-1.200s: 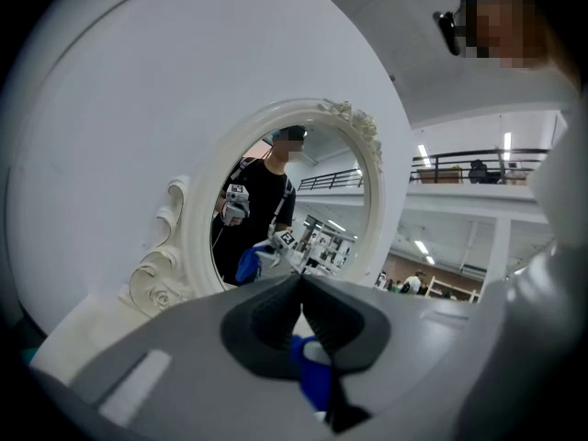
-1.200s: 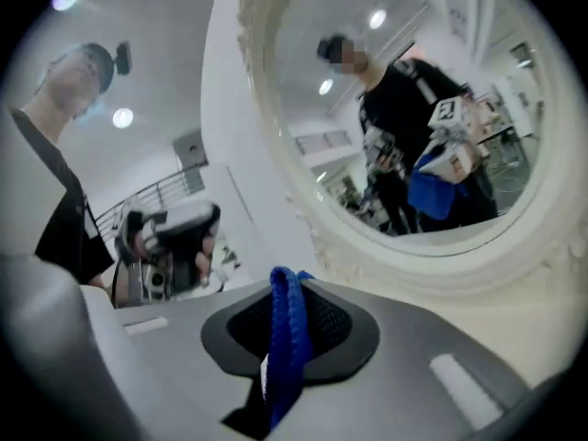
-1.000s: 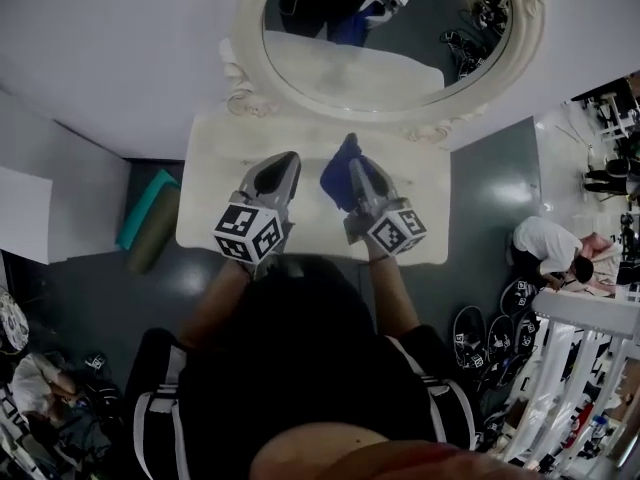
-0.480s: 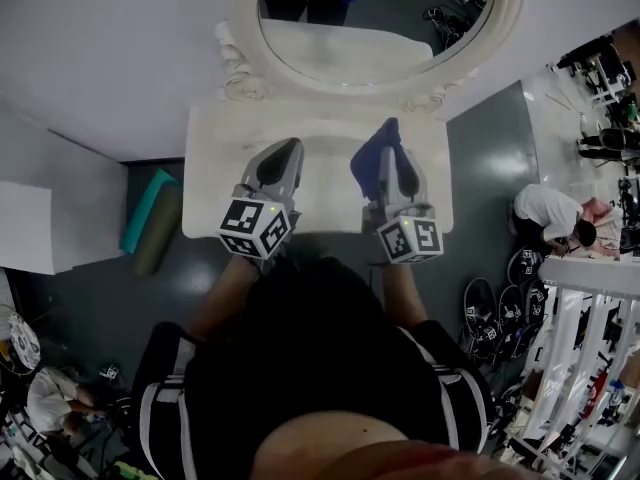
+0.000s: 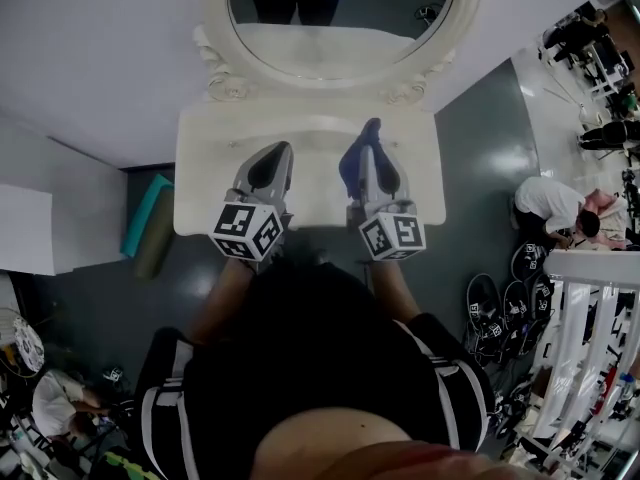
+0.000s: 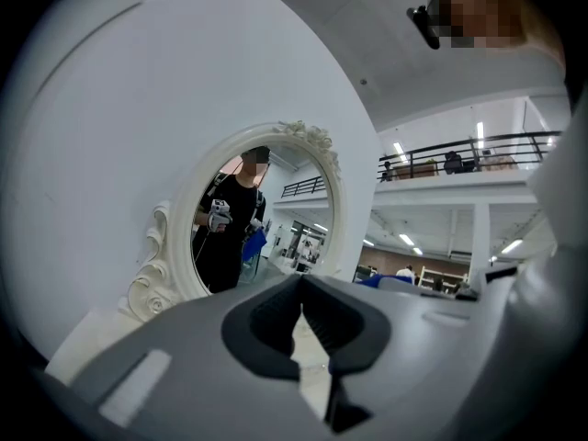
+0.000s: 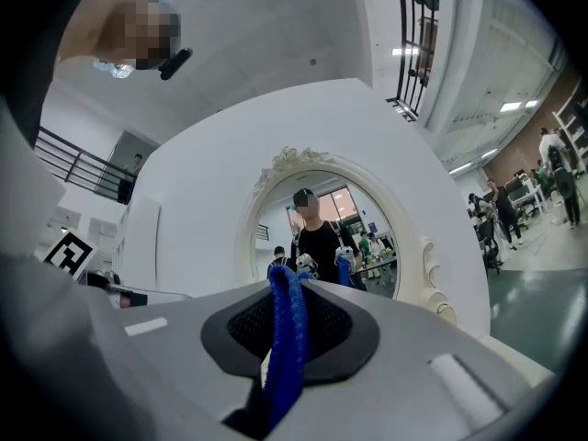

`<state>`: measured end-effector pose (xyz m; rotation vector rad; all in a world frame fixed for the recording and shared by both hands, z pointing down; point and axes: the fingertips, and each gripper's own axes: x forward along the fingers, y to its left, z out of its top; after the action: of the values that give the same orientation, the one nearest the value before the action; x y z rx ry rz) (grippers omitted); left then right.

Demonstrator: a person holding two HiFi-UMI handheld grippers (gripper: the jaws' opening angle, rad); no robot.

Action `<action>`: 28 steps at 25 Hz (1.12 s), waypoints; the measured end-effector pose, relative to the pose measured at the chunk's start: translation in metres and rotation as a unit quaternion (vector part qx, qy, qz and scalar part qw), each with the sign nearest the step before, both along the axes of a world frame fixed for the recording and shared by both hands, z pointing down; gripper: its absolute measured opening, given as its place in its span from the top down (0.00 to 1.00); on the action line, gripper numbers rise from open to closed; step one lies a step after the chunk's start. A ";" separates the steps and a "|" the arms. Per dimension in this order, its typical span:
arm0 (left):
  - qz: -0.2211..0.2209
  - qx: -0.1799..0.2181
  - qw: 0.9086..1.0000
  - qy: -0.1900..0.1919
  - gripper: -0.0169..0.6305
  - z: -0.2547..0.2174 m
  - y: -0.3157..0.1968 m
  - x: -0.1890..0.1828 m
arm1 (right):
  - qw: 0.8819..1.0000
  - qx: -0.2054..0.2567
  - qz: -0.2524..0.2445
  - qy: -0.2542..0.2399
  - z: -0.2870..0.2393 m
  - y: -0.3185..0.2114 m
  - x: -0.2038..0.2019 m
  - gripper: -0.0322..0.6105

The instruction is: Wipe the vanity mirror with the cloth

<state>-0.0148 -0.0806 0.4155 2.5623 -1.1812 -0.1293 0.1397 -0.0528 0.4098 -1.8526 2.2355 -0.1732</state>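
At the top centre of the head view, the oval vanity mirror in its white carved frame [image 5: 338,8] stands upright at the back of a white vanity tabletop [image 5: 205,183]. Just below it, in mid-frame, both grippers hang over the tabletop, pointing toward the glass and apart from it. The right gripper [image 5: 370,158] is clamped on a blue textured cloth [image 5: 350,163], which sticks up past its tips. The left gripper [image 5: 278,156], beside it, has its jaws pressed together with nothing between them.
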 end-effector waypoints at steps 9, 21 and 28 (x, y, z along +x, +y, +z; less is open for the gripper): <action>-0.008 0.002 1.000 0.000 0.96 0.000 0.013 0.018 | 1.000 0.005 -0.002 0.002 0.003 0.005 0.013 0.89; -0.013 -0.005 1.000 0.001 0.96 0.003 0.012 0.025 | 1.000 -0.008 0.004 0.004 0.009 0.004 0.022 0.89; -0.010 -0.005 1.000 -0.001 0.96 -0.001 0.009 0.028 | 1.000 -0.005 0.002 0.002 0.006 0.000 0.022 0.89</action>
<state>0.0132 -0.0714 0.4145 2.5426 -1.2057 -0.1264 0.1622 -0.0523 0.4154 -1.8647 2.2369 -0.1790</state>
